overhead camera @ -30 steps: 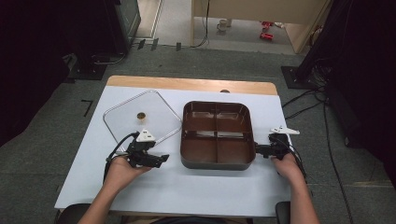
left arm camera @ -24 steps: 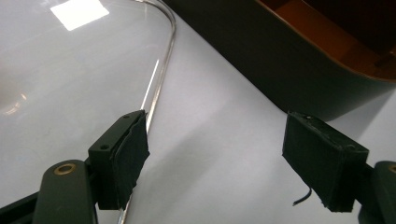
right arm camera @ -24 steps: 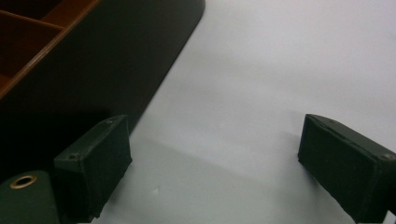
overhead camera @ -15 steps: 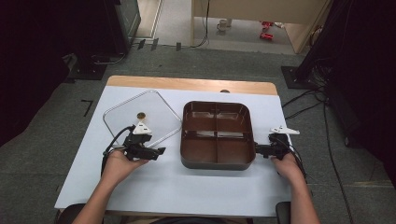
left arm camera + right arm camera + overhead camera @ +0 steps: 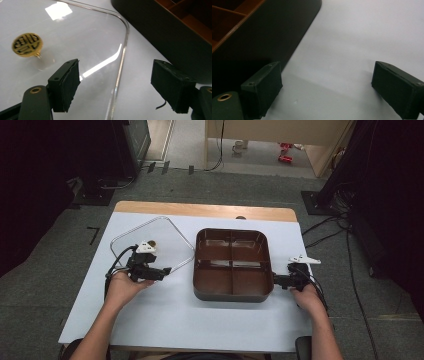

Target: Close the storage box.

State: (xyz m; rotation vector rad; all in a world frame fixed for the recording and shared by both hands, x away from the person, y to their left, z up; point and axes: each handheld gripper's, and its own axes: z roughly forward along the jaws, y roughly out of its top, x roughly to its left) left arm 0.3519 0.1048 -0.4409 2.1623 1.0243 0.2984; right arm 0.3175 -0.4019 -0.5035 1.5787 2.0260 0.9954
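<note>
Nearest to the person, the left hand point(image 5: 122, 287) holds the left hand-held gripper point(image 5: 159, 271) over the near edge of the clear lid point(image 5: 165, 237), and the right hand point(image 5: 305, 296) holds the right hand-held gripper point(image 5: 275, 281) just beside the right wall of the brown box point(image 5: 232, 265), approx. at its near right corner. In the left gripper view the left hand-held gripper point(image 5: 115, 85) is wide open with nothing btw. its jaws: one pad is above the lid surface point(image 5: 75, 37), the other above the bare worktop point(image 5: 140, 82), so the rounded rim of the lid passes btw. them. I cannot tell if a pad touches the lid. The gold knob point(image 5: 27, 44) of the lid is farther, to the left of the jaws. In the right gripper view the right hand-held gripper point(image 5: 327, 87) is also wide open and holds nothing; its left pad is very near the dark outer wall of the box point(image 5: 262, 37), the other pad is over the white worktop point(image 5: 362, 37). Farther, the box lies in the middle of the worktop point(image 5: 200, 320), with four compartments inside, and the lid lies flat to its left, its corner close to the box. Behind the white sheet a wooden edge point(image 5: 200, 210) of the worktop shows, then grey floor point(image 5: 225, 185) w/ cables.
</note>
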